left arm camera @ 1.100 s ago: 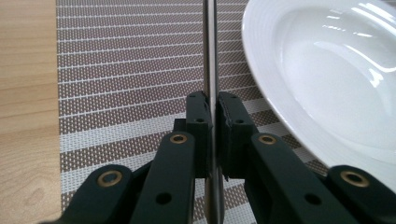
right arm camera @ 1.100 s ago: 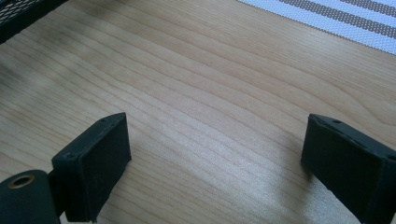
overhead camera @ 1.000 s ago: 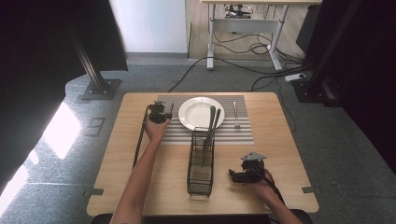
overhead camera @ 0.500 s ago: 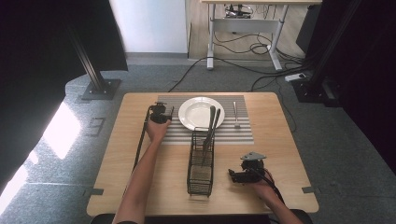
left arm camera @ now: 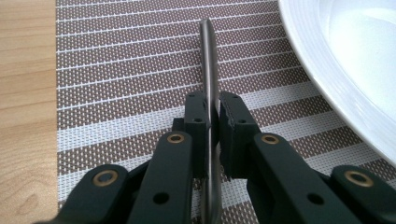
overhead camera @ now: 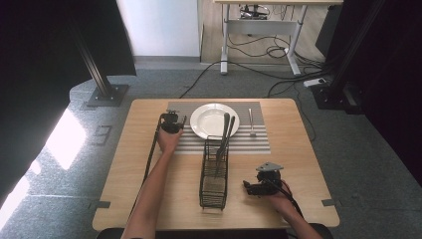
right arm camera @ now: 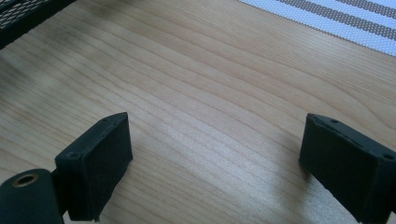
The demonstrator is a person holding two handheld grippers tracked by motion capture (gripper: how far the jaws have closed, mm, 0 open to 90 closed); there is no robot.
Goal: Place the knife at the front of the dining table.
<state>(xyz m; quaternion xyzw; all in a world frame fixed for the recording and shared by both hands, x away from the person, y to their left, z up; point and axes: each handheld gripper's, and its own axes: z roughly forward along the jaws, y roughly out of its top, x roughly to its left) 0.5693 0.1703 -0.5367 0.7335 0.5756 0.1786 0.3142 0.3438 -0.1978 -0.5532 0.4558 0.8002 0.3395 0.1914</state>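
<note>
High view: a wooden table seen from above, with a striped placemat at its far side. A white plate sits on the mat. The left gripper rests at the mat's left edge, just beside the plate, with a thin piece of metal cutlery in its jaws, too small here to tell fork, knife or spoon. A black wire basket stands upright mid-table with two more utensils leaning out of it toward the plate. Another small utensil lies on the mat right of the plate. The right gripper lies near the table's front right, just beside the basket.

Left gripper view: the two black jaws stand narrow, their pads pinching a slim steel handle edge-on. The handle lies low over the brown-and-white mat, the plate rim at the right. The handle looks stiff, light, smooth and likely slippery; being so thin, it could twist in the pads, so a grip near mid-handle seems safest. The jaws have just been easing apart very slightly with the handle between them.

Right gripper view: the jaws stand wide apart over bare wood, nothing between them; a basket corner shows top left
</note>
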